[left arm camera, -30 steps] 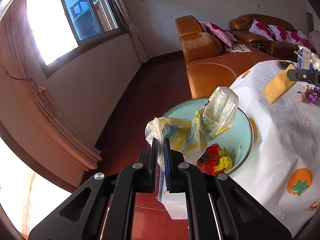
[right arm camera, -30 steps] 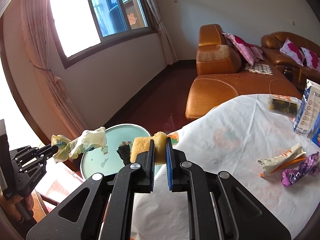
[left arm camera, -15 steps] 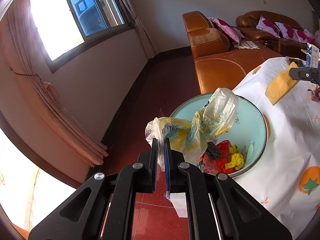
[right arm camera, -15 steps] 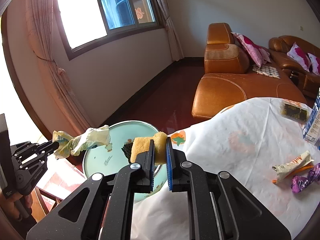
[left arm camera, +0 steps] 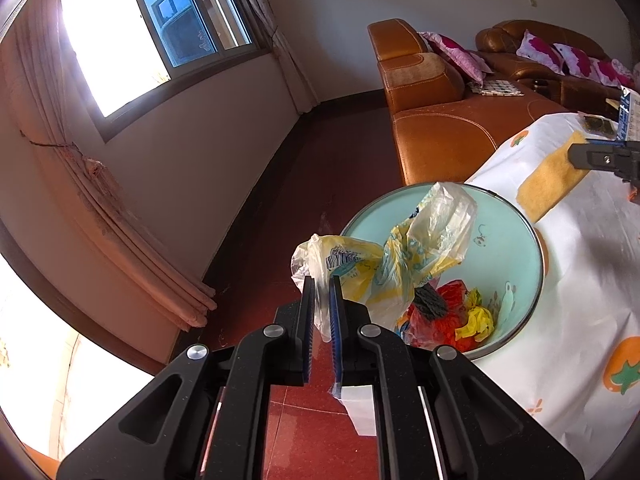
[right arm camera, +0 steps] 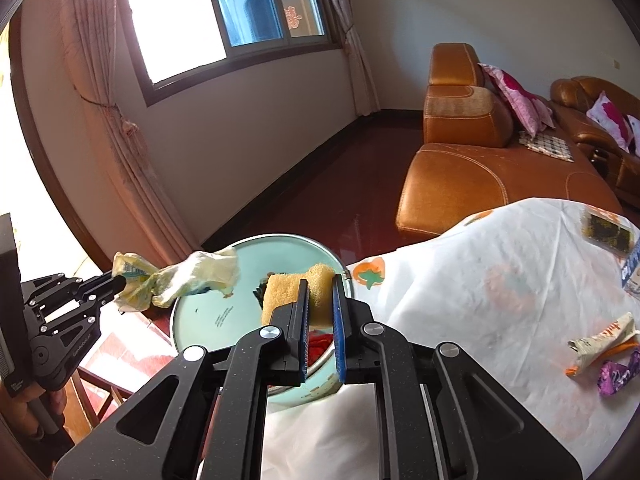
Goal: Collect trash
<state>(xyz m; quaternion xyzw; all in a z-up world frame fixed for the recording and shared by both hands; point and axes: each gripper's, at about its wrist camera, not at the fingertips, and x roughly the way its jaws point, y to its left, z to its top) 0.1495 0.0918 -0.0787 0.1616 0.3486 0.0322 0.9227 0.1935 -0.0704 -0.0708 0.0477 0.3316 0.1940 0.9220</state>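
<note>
A crumpled yellow-and-clear plastic bag (left arm camera: 404, 256) hangs over the pale green basin (left arm camera: 516, 240), and my left gripper (left arm camera: 321, 280) is shut on one end of it; its jaws are starting to open with the bag still between them. Red, yellow and dark trash (left arm camera: 452, 316) lies in the basin. My right gripper (right arm camera: 320, 280) is shut on a yellow sponge (right arm camera: 288, 292) above the basin's (right arm camera: 224, 320) near rim. The right wrist view also shows the left gripper (right arm camera: 116, 280) holding the bag (right arm camera: 188, 276) at the left.
The basin stands at the edge of a table with a white, fruit-printed cloth (right arm camera: 480, 320). A cream wrapper (right arm camera: 600, 340), a purple wrapper (right arm camera: 616, 376) and a seaweed pack (right arm camera: 606, 228) lie on it. An orange leather sofa (right arm camera: 480, 176) stands behind, across red floor.
My right gripper has carried the sponge left, from over the table to over the basin's rim. The left gripper has stayed put with the bag above the basin.
</note>
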